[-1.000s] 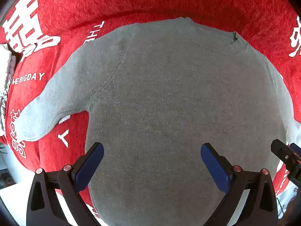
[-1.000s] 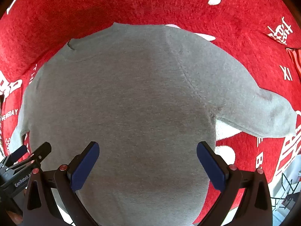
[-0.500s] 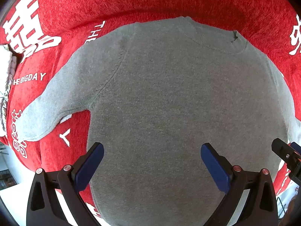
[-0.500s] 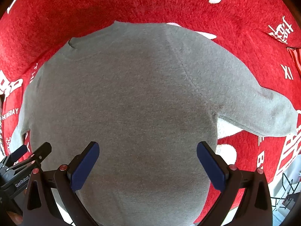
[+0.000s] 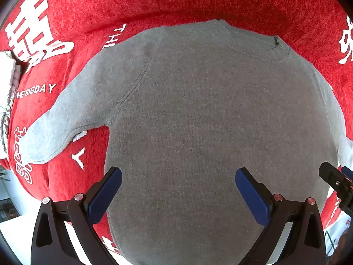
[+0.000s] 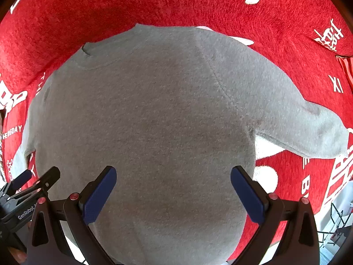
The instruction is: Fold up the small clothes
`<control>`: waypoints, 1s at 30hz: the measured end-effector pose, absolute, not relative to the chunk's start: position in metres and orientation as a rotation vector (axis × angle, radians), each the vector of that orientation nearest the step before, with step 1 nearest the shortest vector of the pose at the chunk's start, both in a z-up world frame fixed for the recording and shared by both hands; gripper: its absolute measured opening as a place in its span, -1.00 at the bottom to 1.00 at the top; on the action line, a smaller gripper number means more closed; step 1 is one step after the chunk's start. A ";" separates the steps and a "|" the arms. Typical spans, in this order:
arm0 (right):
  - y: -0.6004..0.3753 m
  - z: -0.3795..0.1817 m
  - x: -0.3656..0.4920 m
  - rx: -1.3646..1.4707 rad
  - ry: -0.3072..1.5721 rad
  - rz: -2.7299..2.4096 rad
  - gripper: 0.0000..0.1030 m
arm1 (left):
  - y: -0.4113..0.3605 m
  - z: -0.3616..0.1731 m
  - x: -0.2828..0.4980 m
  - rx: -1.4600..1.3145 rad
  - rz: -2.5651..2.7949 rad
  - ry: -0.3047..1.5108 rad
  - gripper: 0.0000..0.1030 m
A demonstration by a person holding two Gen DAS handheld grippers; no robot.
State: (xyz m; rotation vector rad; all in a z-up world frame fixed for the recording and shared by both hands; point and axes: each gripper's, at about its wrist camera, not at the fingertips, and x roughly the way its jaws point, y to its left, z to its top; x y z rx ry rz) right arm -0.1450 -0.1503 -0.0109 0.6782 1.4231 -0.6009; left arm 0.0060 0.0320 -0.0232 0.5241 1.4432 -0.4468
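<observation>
Grey knit sweater (image 5: 209, 121) with long sleeves is laid out flat on a fuzzy red cloth with white lettering (image 5: 176, 2) that covers the surface, neckline (image 5: 249, 44) at the far end and hem toward the cameras. Both sleeves stick out to the sides and angle down: the one on the left (image 5: 57, 123) shows best in the left wrist view, the one on the right (image 6: 308, 123) in the right wrist view. You can read "BIGDAY" printed on the cloth just past the left sleeve.

Left hand-held gripper (image 5: 178, 190) hangs over the lower part of the sweater's body with its blue-padded fingers (image 5: 106, 194) spread wide, nothing between them. Right hand-held gripper (image 6: 173, 188) is the same deal, fingers (image 6: 248, 195) wide apart over the grey fabric near the hem, not clamping anything. Can't really tell if either one touches the knit.

Each gripper peeks into the other's camera at the edge of the frame, so they sit side by side over the sweater. A bit of white surface (image 5: 13, 231) shows past the cloth's near edge.
</observation>
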 end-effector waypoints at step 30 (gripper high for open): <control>-0.134 -0.007 -0.137 0.678 1.422 -0.606 1.00 | 0.048 -0.021 0.008 0.509 -0.454 1.439 1.00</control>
